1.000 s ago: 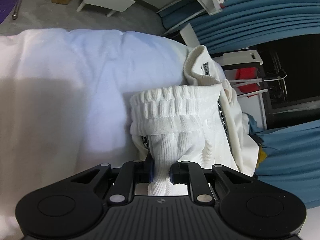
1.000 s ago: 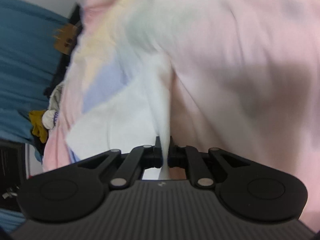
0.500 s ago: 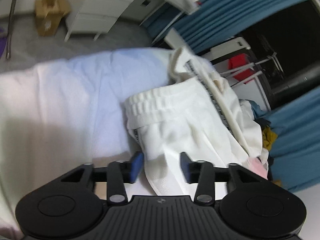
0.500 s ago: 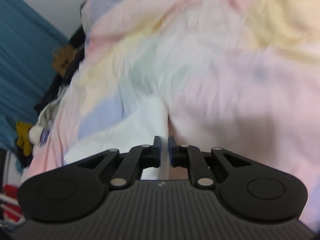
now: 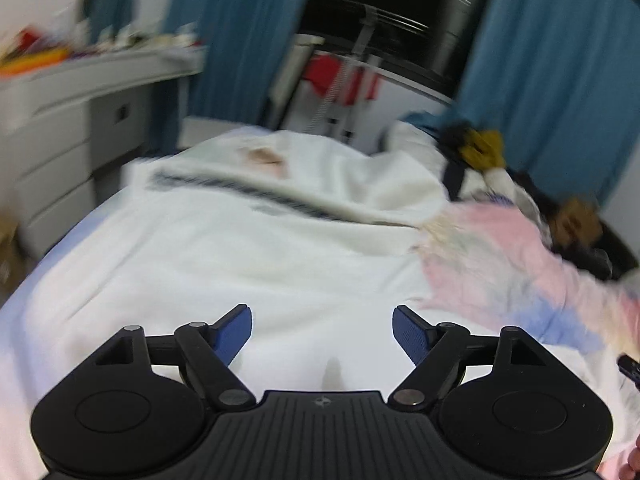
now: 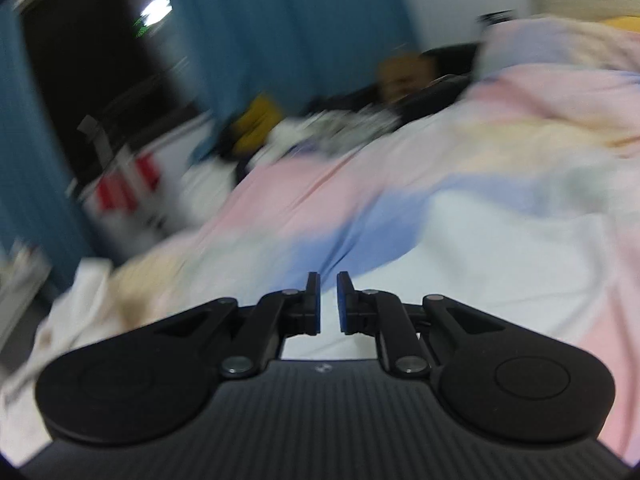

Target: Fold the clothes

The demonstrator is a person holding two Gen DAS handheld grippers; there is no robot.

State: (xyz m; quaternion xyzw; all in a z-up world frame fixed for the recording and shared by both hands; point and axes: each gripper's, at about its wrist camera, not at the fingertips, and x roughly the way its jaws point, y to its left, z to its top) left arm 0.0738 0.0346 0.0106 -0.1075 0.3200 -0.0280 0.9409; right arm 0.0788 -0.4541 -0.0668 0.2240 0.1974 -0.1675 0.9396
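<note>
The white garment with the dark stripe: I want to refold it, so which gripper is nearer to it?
Left. The left gripper hovers open right over the white garment. The right gripper sits over the pastel bedding, the garment off to its left.

blue curtains, white drawers and a pastel bedsheet.
</note>
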